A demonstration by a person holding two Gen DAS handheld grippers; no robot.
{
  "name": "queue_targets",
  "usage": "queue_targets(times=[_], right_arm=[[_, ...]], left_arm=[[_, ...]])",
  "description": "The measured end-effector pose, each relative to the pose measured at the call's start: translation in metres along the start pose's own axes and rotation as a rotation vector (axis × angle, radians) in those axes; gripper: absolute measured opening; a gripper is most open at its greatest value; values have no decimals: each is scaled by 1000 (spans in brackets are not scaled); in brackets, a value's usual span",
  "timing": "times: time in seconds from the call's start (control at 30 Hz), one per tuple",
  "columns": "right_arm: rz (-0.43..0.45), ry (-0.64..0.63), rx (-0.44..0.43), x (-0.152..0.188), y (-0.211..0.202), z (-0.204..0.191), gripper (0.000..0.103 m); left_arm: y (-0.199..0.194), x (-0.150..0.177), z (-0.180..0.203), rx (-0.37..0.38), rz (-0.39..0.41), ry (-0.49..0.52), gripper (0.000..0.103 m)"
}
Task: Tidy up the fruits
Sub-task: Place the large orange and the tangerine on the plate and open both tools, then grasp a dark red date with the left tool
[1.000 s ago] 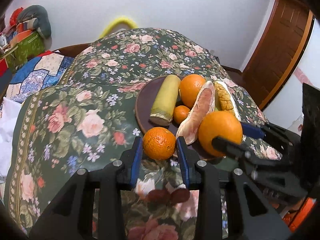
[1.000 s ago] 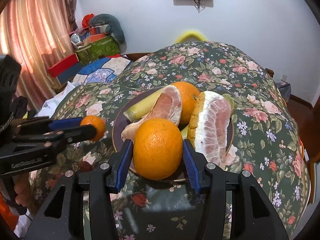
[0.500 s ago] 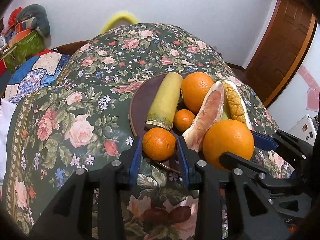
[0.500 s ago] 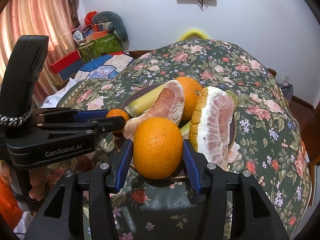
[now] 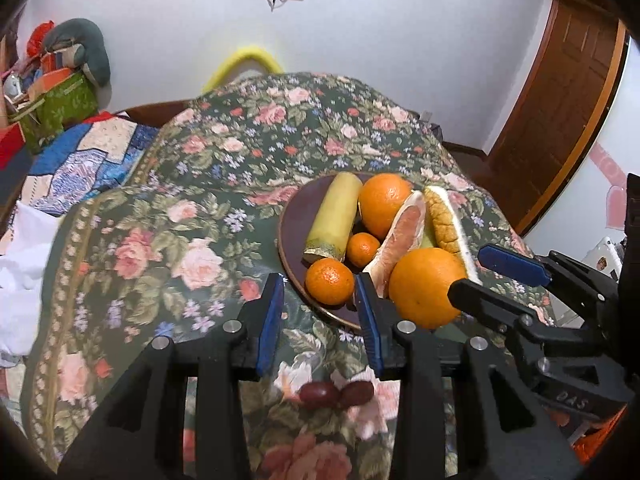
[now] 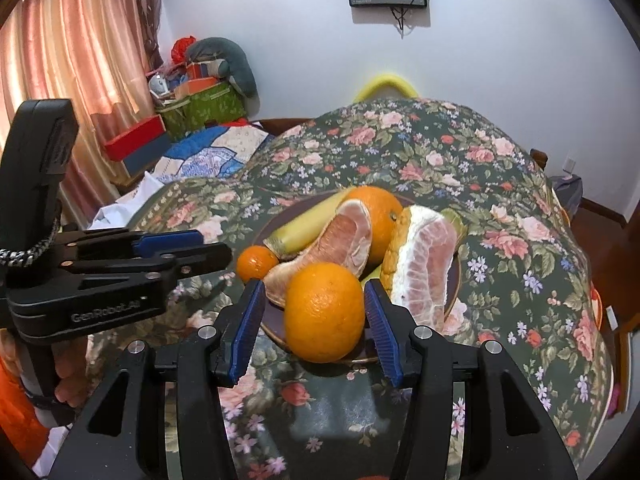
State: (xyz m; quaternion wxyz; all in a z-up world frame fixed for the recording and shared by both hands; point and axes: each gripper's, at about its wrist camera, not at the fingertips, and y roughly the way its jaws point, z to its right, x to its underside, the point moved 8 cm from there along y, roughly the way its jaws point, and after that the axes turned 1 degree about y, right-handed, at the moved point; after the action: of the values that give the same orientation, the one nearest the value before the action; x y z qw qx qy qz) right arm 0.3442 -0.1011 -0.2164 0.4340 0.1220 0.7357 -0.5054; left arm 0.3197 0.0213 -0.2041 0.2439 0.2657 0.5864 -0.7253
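Note:
A dark plate (image 5: 294,220) on the floral cloth holds a yellow-green stalk piece (image 5: 332,216), two pomelo pieces (image 5: 400,232), a big orange (image 5: 382,204) and a tangerine (image 5: 362,248). A small orange (image 5: 330,282) lies on the plate's near rim between the tips of my left gripper (image 5: 319,280), which is open, with a gap at its left pad. At the rim a large orange (image 6: 324,312) rests between the tips of my right gripper (image 6: 313,286), open with a gap on the left. Each view shows the other gripper, the right gripper (image 5: 480,280) and the left gripper (image 6: 200,246).
Two dark red fruits (image 5: 336,394) lie on the cloth under my left gripper. A bed with quilts (image 5: 80,160) and boxes is at the left, a wooden door (image 5: 560,120) at the right. A hand and an orange sleeve (image 6: 24,412) hold the left gripper.
The left gripper carried the small orange right onto the plate's rim. Both grippers then drew back a little, and a gap now shows beside each orange.

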Motion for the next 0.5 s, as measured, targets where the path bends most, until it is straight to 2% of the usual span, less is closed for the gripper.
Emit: queue_targets(times=[0.3,0.5], right_arm=[[30,-12,0,-3,-23,-22,48],[7,-21,-16,9,-23,-39,48]], left_arm=[[-45,14,-11,-35,35,8,41],[-60,33,-25,-63,30,1,46]])
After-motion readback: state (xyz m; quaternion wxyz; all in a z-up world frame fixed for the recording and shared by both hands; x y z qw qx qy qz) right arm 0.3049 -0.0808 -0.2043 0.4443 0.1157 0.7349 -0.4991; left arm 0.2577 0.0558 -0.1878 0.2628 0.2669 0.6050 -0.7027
